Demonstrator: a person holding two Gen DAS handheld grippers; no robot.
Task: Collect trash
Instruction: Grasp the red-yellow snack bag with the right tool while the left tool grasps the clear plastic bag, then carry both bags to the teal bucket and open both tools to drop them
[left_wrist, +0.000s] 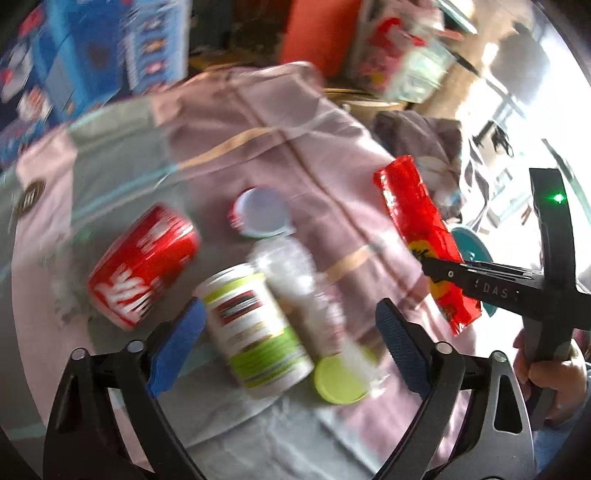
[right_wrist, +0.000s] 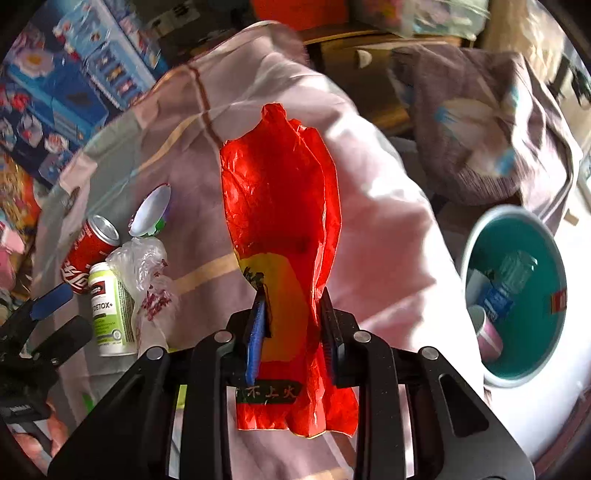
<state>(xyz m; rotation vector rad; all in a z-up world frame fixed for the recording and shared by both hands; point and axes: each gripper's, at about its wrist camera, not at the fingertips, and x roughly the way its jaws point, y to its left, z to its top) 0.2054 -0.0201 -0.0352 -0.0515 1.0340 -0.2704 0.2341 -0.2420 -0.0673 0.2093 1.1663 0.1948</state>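
Right wrist view: the right tool (right_wrist: 295, 325), nearest the lens at 6 o'clock, is clenched on a crumpled red wrapper (right_wrist: 280, 206), its pads pressing the lower part while the rest stands up toward 12 o'clock. The wrapper is lifted above a pink bedsheet (right_wrist: 388, 229). At 3 o'clock sits a teal bin (right_wrist: 532, 362) already holding a bottle and cups.

Left wrist view: the left tool (left_wrist: 291, 343) stands released, its blue pads either side of, and apart from, a white-and-green bottle (left_wrist: 255, 328) lying on the sheet. Toward 9 o'clock lies a red soda can (left_wrist: 142, 266); at 12 o'clock of the bottle, an empty cup (left_wrist: 264, 218); just beside it, clear crumpled plastic (left_wrist: 295, 280) and, at 5 o'clock, a green lid (left_wrist: 341, 380). Motion blur softens this view.
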